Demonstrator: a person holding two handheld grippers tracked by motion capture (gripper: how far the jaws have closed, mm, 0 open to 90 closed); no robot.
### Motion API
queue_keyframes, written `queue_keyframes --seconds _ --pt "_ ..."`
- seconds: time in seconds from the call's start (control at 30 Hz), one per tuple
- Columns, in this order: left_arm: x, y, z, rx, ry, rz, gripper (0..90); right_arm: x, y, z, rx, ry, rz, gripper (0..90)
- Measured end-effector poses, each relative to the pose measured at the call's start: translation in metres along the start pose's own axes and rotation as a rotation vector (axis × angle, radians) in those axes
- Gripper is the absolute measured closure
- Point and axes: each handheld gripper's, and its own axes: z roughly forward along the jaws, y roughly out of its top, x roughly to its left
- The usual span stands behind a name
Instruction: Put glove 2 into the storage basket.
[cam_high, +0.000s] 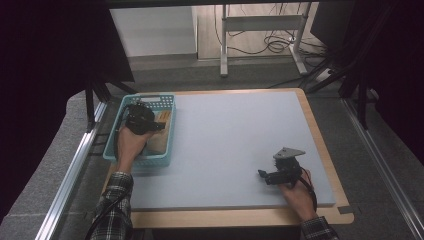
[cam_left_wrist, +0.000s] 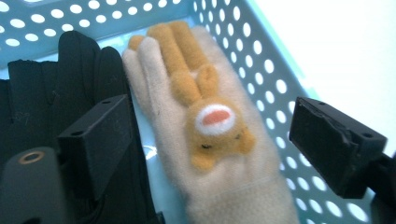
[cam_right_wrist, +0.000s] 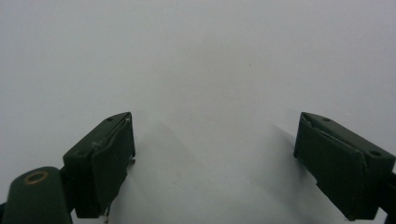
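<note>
near edge of the table (cam_high: 240, 216): two forearms in plaid sleeves (cam_high: 116, 200) enter from below, each hand carrying a gripper. the right gripper (cam_high: 262, 175) rests low over the grey mat (cam_high: 235, 145), well apart from the basket (cam_high: 163, 100) and on the far side of the mat from it; its grey three-cornered plate sits on top. in the right gripper view its jaws stand wide apart with bare mat between them and nothing held.

farther in, the left gripper (cam_high: 159, 126) hangs inside the basket, a pale blue plastic basket with round holes in its walls (cam_left_wrist: 261, 60), which stands at the left edge of the mat. in the left gripper view its jaws stand apart, and the pads (cam_left_wrist: 100, 140) press on nothing. between and just beyond them, on the basket floor, lies a cream glove (cam_left_wrist: 219, 168), its fingers toward the far wall of the basket. an orange rabbit figure (cam_left_wrist: 205, 112) with a white and pink muzzle is sewn on the back of the glove. the glove lies along the basket's right wall as that view shows it. just beside it, touching its left edge, lies a black glove (cam_left_wrist: 70, 88), partly under the left jaw.

beyond the basket: the floor (cam_high: 260, 75), the legs of a white stand (cam_high: 260, 30) and loose cables (cam_high: 280, 45).
</note>
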Motion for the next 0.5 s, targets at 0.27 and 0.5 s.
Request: queue_keyframes --seconds 0.27,0.5 --pt "-0.004 -0.009 -0.020 -0.068 -0.040 0.004 7.3 0.000 0.000 0.000 0.001 -0.001 0.000 12.1" --pt "-0.015 -0.022 -0.038 -0.103 -0.057 0.046 4.4 0.000 0.000 0.000 0.001 0.000 -0.001 12.1"
